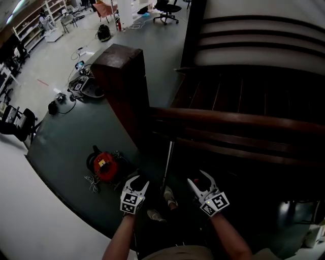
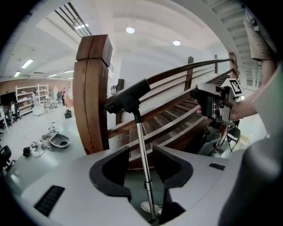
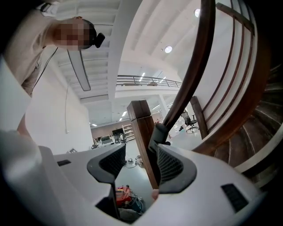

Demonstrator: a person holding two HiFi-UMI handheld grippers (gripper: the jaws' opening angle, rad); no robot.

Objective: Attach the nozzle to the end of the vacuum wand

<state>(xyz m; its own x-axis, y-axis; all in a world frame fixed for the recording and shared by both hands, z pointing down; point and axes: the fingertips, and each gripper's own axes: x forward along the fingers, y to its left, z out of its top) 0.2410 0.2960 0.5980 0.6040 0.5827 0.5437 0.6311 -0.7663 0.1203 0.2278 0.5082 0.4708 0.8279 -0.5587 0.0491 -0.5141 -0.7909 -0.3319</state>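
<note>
Writing: the only marks are black-and-white squares on the marker cubes [image 1: 131, 200]. A yellow label on the red device [image 1: 104, 163] is too small to read.
Floor: the floor [image 1: 76, 132] is dark green-grey at the foot of the stairs [image 1: 244, 91] and paler further out. Loose cables [image 1: 61, 99] lie on it.
Room: a big open hall with shelves [image 1: 40, 20] along the far wall, an office chair [image 1: 166, 10] and round ceiling lights [image 2: 130, 30].
Woodwork: a dark newel post [image 1: 124, 86] and a handrail [image 1: 238, 119].
Vacuum wand [image 2: 142, 150]: a silver tube standing upright near the post, between the two tools.
Nozzle [image 2: 128, 98]: black, sitting on the wand's upper end beside the post.
Left tool [image 2: 141, 161]: jaws apart. The wand shows through the gap but is not clamped.
Right tool [image 3: 135, 161]: jaws apart, gripping nothing.
</note>
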